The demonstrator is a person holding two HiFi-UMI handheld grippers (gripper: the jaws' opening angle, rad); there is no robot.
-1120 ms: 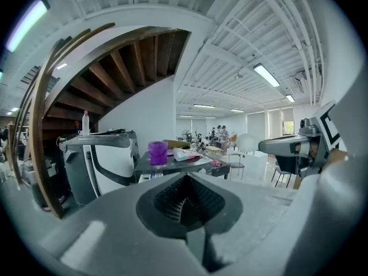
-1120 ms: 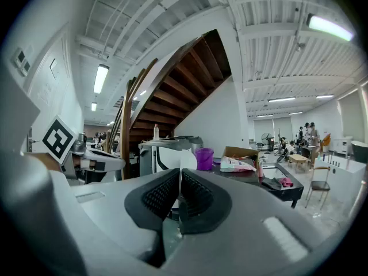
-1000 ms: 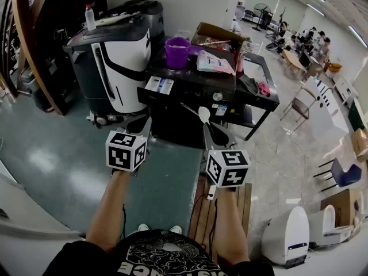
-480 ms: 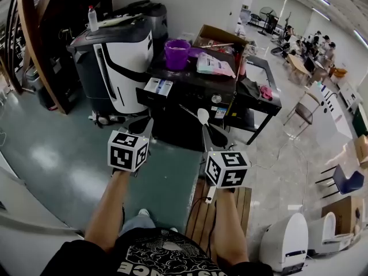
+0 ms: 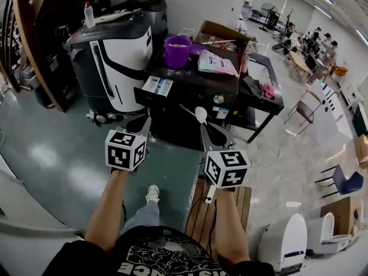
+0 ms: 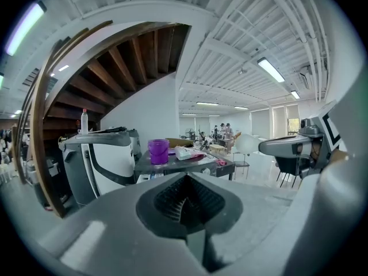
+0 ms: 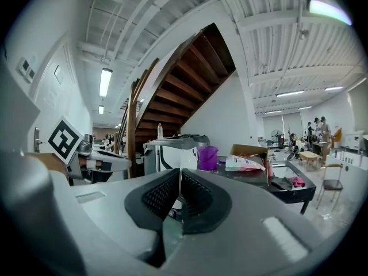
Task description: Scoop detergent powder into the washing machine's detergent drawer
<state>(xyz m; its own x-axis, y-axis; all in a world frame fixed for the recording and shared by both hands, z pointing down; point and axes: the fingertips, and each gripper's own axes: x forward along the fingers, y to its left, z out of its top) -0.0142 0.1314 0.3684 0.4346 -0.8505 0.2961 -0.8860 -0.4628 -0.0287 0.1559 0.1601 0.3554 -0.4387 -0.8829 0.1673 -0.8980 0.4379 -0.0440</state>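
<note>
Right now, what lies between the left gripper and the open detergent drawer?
Nothing stands there: the head view shows only the machine's dark front between the left gripper and the drawer.

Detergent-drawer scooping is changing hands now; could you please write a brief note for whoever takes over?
Left gripper: shut, empty.
Right gripper: shut on the white spoon, bowl forward.
Both hover short of the washing machine. Its detergent drawer is pulled open; purple cup and detergent bag sit on top.
Done: spoon in grip, drawer open.
To do: scoop powder, tip it into the drawer.
</note>
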